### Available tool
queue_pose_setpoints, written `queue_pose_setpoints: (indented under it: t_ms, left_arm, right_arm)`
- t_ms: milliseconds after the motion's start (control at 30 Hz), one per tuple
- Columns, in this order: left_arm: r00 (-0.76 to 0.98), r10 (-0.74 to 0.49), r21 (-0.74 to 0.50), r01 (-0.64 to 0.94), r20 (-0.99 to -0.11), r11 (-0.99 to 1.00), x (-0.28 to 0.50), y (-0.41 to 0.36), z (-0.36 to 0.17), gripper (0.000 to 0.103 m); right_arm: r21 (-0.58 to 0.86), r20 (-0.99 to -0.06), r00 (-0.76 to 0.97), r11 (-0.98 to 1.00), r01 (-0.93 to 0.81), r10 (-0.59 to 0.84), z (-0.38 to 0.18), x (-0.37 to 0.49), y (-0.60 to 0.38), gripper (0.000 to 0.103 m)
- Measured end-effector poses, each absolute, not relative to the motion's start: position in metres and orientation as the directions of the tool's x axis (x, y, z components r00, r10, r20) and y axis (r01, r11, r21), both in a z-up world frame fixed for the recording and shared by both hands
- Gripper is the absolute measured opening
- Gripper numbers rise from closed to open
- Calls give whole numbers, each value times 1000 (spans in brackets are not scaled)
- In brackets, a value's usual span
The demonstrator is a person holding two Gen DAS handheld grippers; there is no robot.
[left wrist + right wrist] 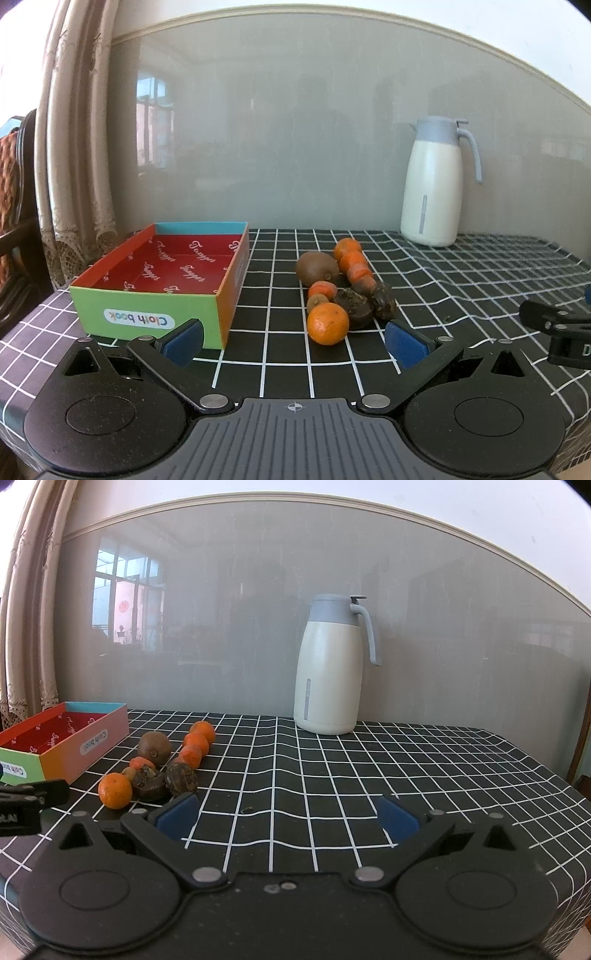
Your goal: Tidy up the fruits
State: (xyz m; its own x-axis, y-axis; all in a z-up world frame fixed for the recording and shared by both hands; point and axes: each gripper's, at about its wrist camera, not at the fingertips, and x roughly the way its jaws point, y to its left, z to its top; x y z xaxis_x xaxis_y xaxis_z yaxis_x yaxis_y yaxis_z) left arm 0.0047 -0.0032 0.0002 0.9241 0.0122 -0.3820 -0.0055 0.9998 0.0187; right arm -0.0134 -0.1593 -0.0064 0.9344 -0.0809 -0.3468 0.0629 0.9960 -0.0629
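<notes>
While both tools hang released above the bench point(480, 266), left tool point(295, 341) and right tool point(288, 818) each with pads spread wide and nothing between them, the fruits lie clustered on the checked cloth just right of the empty box point(162, 273). Nearest the left tool sits a mandarin point(328, 324), touching a dark wrinkled fruit point(354, 308); a kiwi point(317, 268) lies behind. Risks, as judged: round fruit may roll off when nudged, closing on the mandarin may drag its neighbours, and the soft dark fruit may crush under hard squeeze. Legible writing: "Cloth book" upside down on the box's green wall; a script word repeated inside, too unclear to spell.
</notes>
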Motion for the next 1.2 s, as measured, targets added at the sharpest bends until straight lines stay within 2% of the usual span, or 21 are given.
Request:
queue_pose_setpoints:
  t_ms: [167,433,633,800,833,900,967,1200]
  left_arm:
    - [929,2,17,5,-370,1000,8,-8,3,103]
    - [911,-37,75,74,-411,994,41,-29,-6,103]
    - [865,-37,34,62,-501,997,77,-28,-19,103]
    - [845,-20,25,39,-534,999,93,-29,-28,103]
    - [841,-17,21,34,-540,999,95,-29,-30,100]
    - [826,-12,15,25,-563,1000,101,-30,-34,46]
    - [820,-29,-10,29,-572,1000,104,-29,-37,39]
    - [832,-59,-32,49,-551,998,92,-28,-28,39]
  right_arm:
    - [-65,-346,934,996,69,-87,-7,-13,-162,103]
    - [-56,-349,932,995,87,-101,-6,-11,-169,103]
    - [-58,-356,928,993,100,-114,-6,-9,-174,103]
    - [-46,-363,924,993,109,-118,-7,-6,-177,103]
    - [-46,-364,924,993,110,-120,-7,-6,-177,103]
    - [-49,-364,923,993,110,-120,-7,-6,-176,103]
    - [-53,-366,923,992,110,-122,-8,-5,-176,103]
    - [-51,-369,921,992,112,-123,-8,-4,-176,103]
